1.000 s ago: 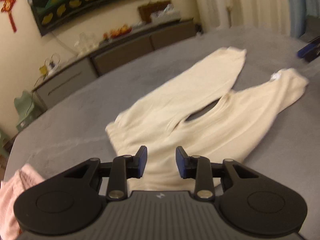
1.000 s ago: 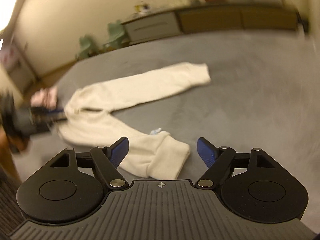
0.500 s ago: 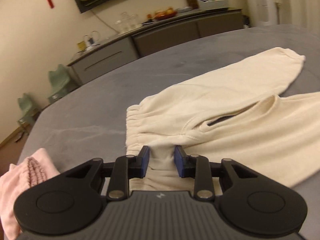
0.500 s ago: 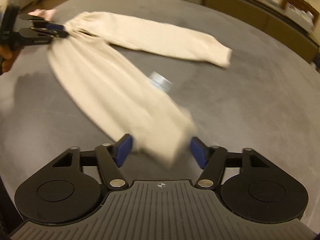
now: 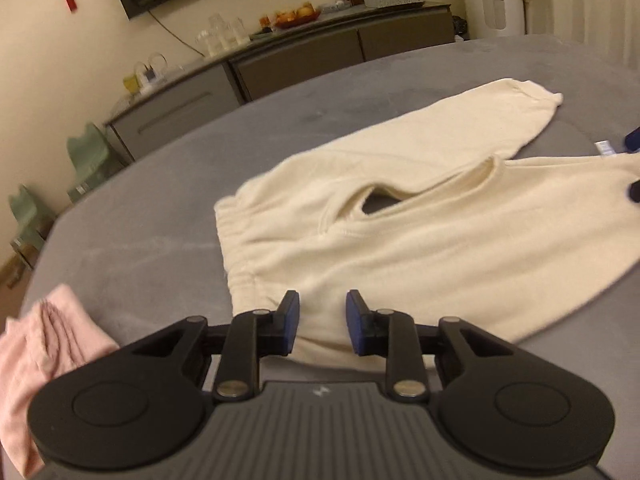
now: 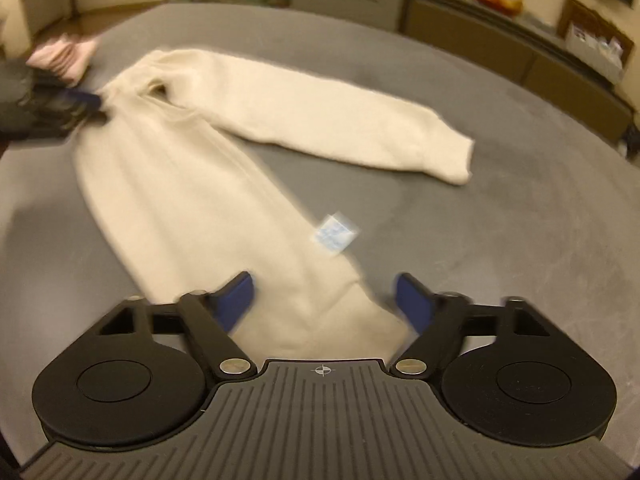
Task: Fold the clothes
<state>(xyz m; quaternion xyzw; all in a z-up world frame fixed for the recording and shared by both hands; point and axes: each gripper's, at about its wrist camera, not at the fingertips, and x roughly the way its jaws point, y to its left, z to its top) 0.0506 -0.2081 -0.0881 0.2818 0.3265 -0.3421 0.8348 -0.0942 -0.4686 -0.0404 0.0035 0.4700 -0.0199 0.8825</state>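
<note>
Cream trousers (image 5: pixel 420 240) lie spread flat on the grey surface (image 5: pixel 160 208), legs apart in a V. My left gripper (image 5: pixel 322 322) sits at the near waistband corner with jaws apart and the cloth edge between them, not pinched. In the right wrist view the trousers (image 6: pixel 192 184) stretch away from me; my right gripper (image 6: pixel 324 300) is wide open astride the near leg cuff. A white label (image 6: pixel 334 235) lies by that leg. The left gripper (image 6: pixel 76 104) shows at the waistband, far left.
A pink garment (image 5: pixel 44 356) lies crumpled at the near left of the grey surface; it also shows in the right wrist view (image 6: pixel 64 56). A long sideboard (image 5: pixel 280 68) with dishes stands along the back wall. Green chairs (image 5: pixel 92 160) stand beside it.
The left gripper closed in on the waistband corner and now has opened a little. The right gripper has come down over the near leg cuff, which now lies straight.
</note>
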